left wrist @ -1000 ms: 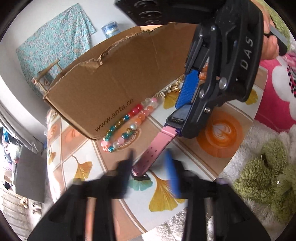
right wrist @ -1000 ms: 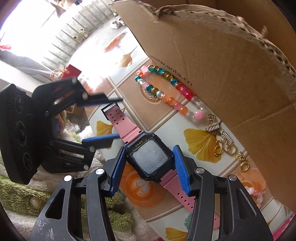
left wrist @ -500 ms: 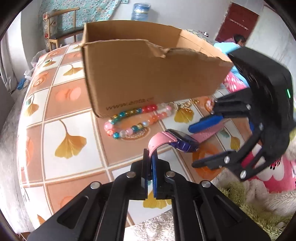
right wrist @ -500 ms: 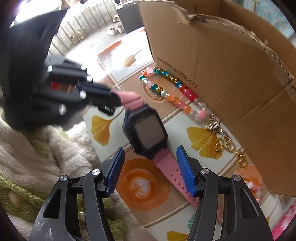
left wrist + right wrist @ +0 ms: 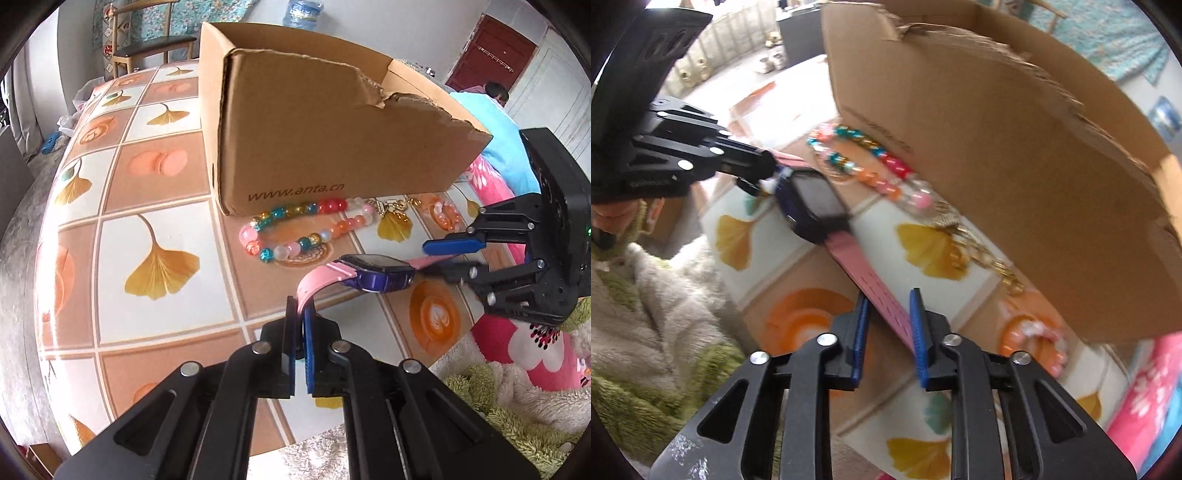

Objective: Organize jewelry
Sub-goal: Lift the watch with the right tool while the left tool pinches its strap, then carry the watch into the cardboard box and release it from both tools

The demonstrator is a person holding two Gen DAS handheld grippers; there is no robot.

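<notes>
A pink-strapped watch (image 5: 373,271) with a dark purple case hangs above the table. My left gripper (image 5: 300,314) is shut on one strap end. My right gripper (image 5: 889,314) has its jaws narrowed around the other strap (image 5: 882,295), with a small gap on the left side; in the left wrist view this right gripper (image 5: 441,258) sits at the strap's far end. A colourful bead bracelet (image 5: 306,230) and gold chain pieces (image 5: 393,205) lie on the table against the cardboard box (image 5: 314,129).
The table (image 5: 147,184) has a ginkgo-leaf tile cloth. A small pink bead bracelet (image 5: 445,216) lies by the box's right end. Fluffy green and white fabric (image 5: 517,398) and a pink floral cloth lie off the table's right edge. A chair stands far behind.
My right gripper let go of the watch body, drew back along the strap and narrowed around its end. My left gripper closed on the other strap end and lifted it.
</notes>
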